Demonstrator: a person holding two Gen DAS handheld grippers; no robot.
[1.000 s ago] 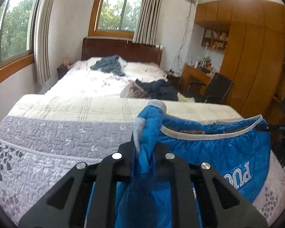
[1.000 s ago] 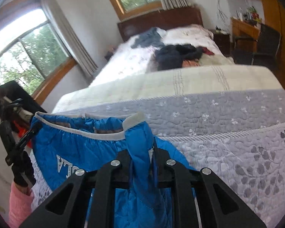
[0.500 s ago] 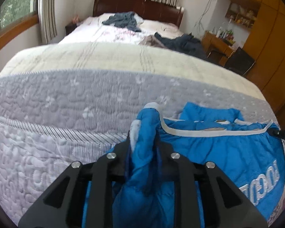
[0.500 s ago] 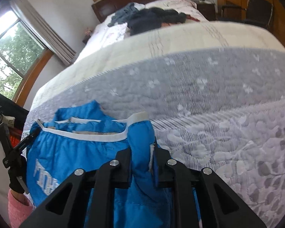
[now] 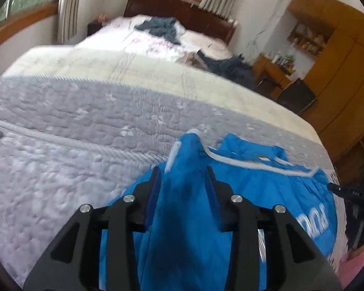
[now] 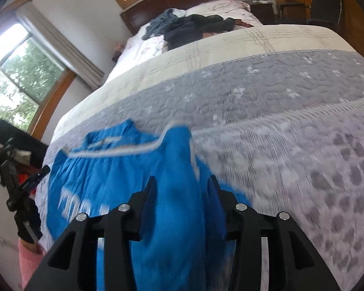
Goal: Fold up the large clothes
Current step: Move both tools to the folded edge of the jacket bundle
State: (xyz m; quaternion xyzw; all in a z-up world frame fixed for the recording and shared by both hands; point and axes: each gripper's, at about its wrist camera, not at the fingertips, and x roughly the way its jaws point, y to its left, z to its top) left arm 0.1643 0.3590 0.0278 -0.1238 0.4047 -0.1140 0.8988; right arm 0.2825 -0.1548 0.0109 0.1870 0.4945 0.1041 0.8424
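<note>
Left wrist view: the left hand-held gripper (image 5: 183, 179) has its two black fingers part-way apart with a bunched fold of a bright blue quilted garment (image 5: 267, 194) lying between them; the frame is blurred, so I cannot tell whether the fingers pinch the cloth or have let go. The garment lies spread to the right across a grey quilted bedspread (image 5: 72, 126), its white-trimmed edge (image 5: 230, 160) running away toward the right and white lettering (image 5: 313, 220) on its near right side. Beyond the grey band the bed cover turns cream (image 5: 109, 68), and farther back dark clothes (image 5: 228, 66) lie heaped before a dark wooden headboard (image 5: 182, 9). Right wrist view: the right hand-held gripper (image 6: 182, 189) shows the same state, fingers set apart around a fold of the blue garment (image 6: 114, 169), and the blur again hides whether it grips. Here the garment spreads to the left, its white trim (image 6: 123, 149) crossing the far edge, on the grey bedspread (image 6: 279, 111). At the far left, the other gripper's black frame shows above a pink sleeve (image 6: 29, 262).
</note>
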